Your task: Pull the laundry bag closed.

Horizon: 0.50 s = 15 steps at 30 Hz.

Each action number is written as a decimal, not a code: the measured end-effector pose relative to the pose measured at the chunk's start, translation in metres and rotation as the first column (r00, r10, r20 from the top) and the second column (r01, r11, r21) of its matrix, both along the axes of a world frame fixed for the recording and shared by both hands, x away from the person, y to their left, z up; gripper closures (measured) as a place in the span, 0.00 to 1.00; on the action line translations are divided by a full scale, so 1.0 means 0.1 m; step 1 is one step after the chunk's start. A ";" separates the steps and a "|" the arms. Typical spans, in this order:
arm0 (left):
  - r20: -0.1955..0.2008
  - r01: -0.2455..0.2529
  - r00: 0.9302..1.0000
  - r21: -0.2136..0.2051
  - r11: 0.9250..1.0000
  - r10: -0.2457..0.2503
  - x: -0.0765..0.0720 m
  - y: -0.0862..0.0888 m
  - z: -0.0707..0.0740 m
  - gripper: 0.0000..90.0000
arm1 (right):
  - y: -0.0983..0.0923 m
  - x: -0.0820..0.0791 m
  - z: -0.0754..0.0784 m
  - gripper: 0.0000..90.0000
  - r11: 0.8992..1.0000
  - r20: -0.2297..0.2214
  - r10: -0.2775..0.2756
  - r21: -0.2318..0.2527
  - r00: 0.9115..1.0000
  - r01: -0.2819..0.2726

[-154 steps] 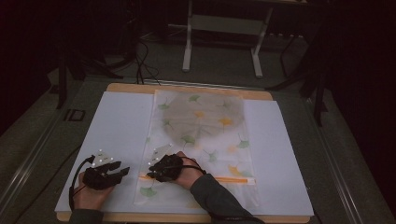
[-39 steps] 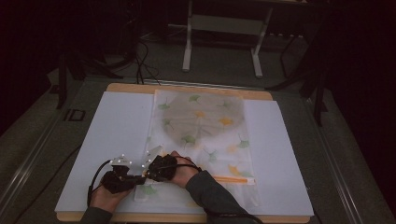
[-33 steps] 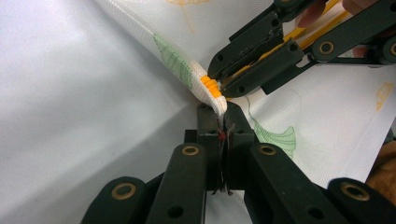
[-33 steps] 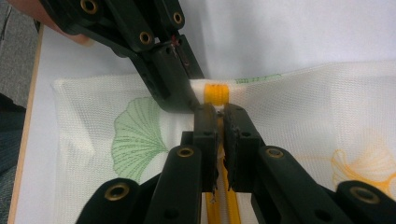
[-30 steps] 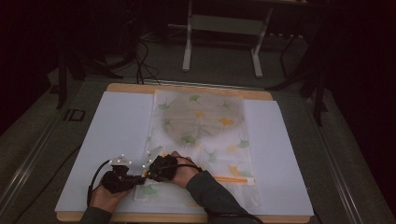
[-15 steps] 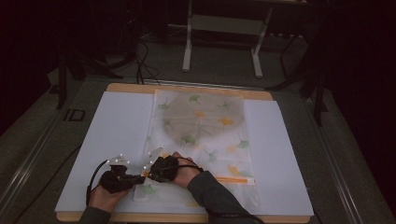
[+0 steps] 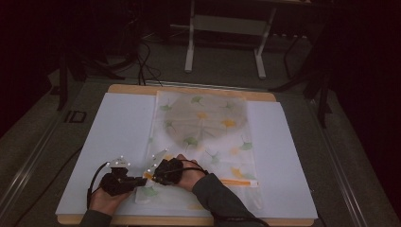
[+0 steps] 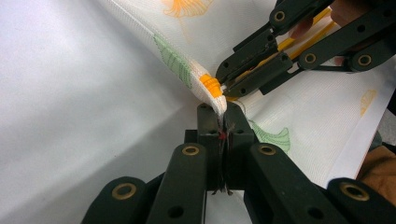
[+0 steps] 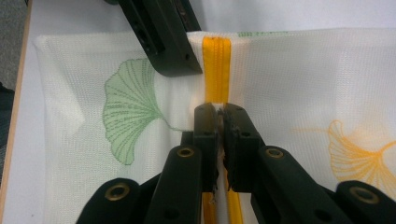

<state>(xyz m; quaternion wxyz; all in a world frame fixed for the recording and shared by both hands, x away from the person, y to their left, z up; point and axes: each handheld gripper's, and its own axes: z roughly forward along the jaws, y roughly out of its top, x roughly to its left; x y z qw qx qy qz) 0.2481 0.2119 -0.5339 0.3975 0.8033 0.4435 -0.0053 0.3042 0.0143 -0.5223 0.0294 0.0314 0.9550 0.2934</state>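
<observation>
**Moved in close: left gripper now tip to tip with the right one at the zipper's end**

Slid over from far out at the side, some seconds back, to sit right next to the right gripper (image 7: 152, 176). No move from either hand in the last second.

Left gripper (image 8: 223, 135): clenched tight on the edge of the mesh bag (image 7: 208, 127), just past the orange end of the zipper (image 8: 211, 86). Cloth pinched and pulled up a little between the jaws.

Right gripper, seen from its own camera (image 9: 219, 116): clenched too, right on the yellow zipper line (image 9: 215, 56). Cannot tell if the little pull tab sits inside the grip; hidden by the jaws.

What counts most for the next move:
- Long line of the zipper: straight ahead of the right jaws for a short bit, up to the left jaws, then a long way back under and behind the right jaws.
- Short end in front, long end behind.
- Left jaws at the very end of the line, almost touching the right jaws' tips.
- Both grippers near the zipper, the right one on it, the left one just off its end.

Best guess: hold the left end still and draw the right jaws backward along the yellow line, away from the left jaws. Keep the pull straight along the line, not sideways, or the mesh may bunch up on the white sheet (image 7: 118, 123).
</observation>
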 end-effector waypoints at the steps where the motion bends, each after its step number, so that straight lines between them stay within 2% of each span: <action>1: 0.001 0.000 1.000 0.000 1.000 0.000 0.00 0.00 0.00 0.98 | 0.00 0.00 0.00 0.94 1.000 0.002 -0.001 -0.002 1.000 0.001; 15: 0.007 0.000 1.000 -0.008 1.000 0.000 -0.01 0.01 0.01 0.98 | -0.05 -0.02 0.01 0.94 1.000 0.004 -0.006 -0.011 1.000 0.006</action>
